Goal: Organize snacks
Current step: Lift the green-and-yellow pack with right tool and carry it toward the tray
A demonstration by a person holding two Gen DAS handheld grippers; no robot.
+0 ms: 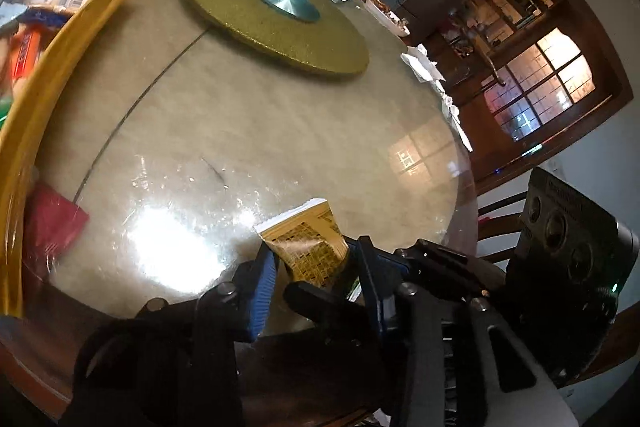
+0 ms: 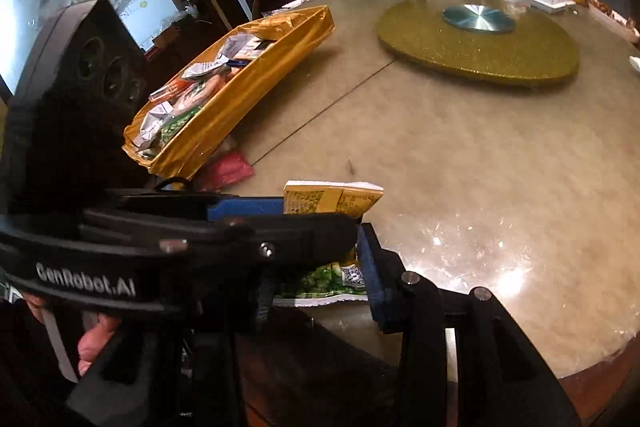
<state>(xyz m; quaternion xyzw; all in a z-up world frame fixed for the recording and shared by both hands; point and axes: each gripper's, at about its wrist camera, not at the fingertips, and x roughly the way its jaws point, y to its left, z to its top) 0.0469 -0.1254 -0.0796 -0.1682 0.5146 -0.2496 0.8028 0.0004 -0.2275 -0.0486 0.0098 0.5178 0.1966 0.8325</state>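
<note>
Two packets were in play, one per gripper. The left gripper [image 1: 312, 263] had its fingers [image 1: 262, 291] narrowed onto a yellow packet [image 1: 310, 247], the blue pads touching its sides near the back end; most of the packet stuck out ahead of them, low over the table [image 1: 280, 131] or still resting on it. The right gripper [image 2: 320, 267] held a green packet [image 2: 324, 279] between its fingers [image 2: 372, 267], though the left gripper's body crossed the right wrist view and hid one pad, so that hold looked firm but probably only caught an edge. The gold tray [image 2: 224, 99] sat toward the table's far left side, already heaped with snacks, and a red packet [image 2: 228, 169] lay on the table just beside its near end.

What could have gone wrong, as I judged it: the yellow packet was pinched close to one end, so a quick lift could let it droop, twist or slide out of the pads. The two grippers were crowded together, one over the other, and lifting both at once could knock them together or drag the green packet loose. The tray was full to its rim, so another packet dropped on the heap could slip off over the low wall onto the table. The glass-topped table looked slick, so a dropped packet might skid toward the edge
</note>
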